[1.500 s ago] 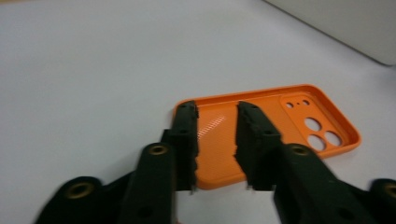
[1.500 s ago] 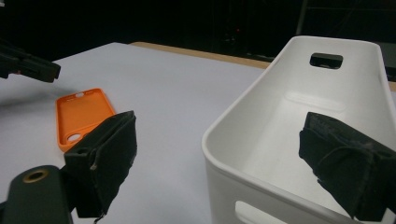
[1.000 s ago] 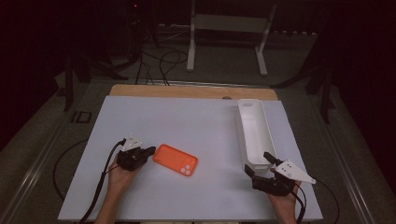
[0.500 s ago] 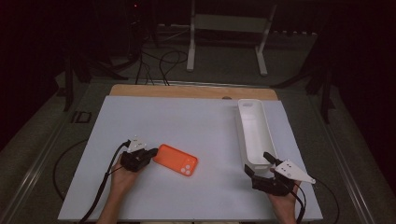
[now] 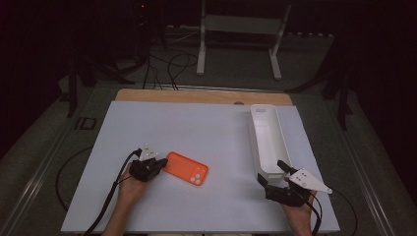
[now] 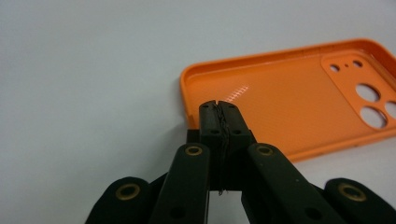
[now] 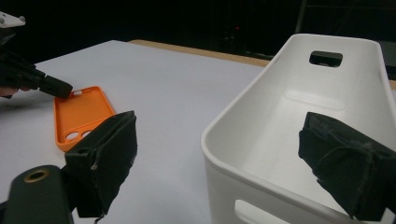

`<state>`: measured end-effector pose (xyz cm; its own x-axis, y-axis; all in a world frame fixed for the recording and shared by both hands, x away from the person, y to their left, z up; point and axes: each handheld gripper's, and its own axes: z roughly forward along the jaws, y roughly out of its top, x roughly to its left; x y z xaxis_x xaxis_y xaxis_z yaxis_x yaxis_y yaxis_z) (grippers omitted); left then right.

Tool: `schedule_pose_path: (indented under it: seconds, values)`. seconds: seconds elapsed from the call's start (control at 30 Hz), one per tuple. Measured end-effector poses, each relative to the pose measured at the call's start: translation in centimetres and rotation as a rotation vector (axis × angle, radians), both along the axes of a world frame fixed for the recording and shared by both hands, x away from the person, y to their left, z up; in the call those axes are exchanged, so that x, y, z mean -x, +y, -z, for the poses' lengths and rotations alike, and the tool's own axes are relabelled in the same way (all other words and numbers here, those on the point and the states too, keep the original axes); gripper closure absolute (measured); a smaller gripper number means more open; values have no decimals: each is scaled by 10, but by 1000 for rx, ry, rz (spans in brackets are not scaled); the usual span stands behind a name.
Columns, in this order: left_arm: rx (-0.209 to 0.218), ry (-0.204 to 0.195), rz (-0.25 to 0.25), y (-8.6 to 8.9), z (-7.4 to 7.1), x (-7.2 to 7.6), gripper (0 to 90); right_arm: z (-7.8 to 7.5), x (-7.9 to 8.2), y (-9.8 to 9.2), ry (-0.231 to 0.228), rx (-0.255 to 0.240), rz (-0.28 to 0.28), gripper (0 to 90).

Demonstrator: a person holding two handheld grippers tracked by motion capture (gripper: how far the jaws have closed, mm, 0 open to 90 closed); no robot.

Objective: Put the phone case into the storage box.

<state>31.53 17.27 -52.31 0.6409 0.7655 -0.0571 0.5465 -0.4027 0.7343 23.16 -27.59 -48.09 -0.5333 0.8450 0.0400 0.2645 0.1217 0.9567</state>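
We read the work in hand as moving the orange phone case [image 5: 185, 168] into the white bin [image 5: 268, 137]. The case lies flat on the surface [image 5: 211, 128], inner side up, in the near-left area, with its camera cut-outs at the right end in the high view. The bin stands lengthwise along the right edge of the surface, well apart from the case, and what shows of its inside holds nothing.

Left gripper [image 6: 219, 119]: the jaws stand fully together, pad against pad, with nothing between them. In the left gripper view the closed tip sits at the near short edge of the case, at or just over its rim; we cannot tell whether it touches. In the high view this gripper [image 5: 156, 165] sits at the left end of the case.

Right gripper [image 7: 219, 154]: the jaws stand wide apart. In the right gripper view the near end wall of the bin rises between the two pads, neither of which presses on it. In the high view this gripper [image 5: 276, 179] sits just near of the bin's near end.

Progress, as a judgement:
- Done: both grippers are stationed, one at the case, one at the bin.
- Not done: the case is not gripped or lifted, and the bin is not clamped.
- Left: spread the left jaws, close them on the case rim, lift, carry right, release into the bin. We judge the task to be at an early stage.
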Motion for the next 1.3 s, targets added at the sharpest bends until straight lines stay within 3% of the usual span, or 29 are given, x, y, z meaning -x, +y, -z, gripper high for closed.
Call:
schedule_pose_path:
  seconds: [0.47, 1.3]
  values:
    - [-18, 37, 18, 0, -1, 9, 900, 0, 0, -1, -1, -1, 1, 116]
    - [15, 46, 89, 5, -1, 53, 900, -2, 1, -1, -4, 5, -3, 116]
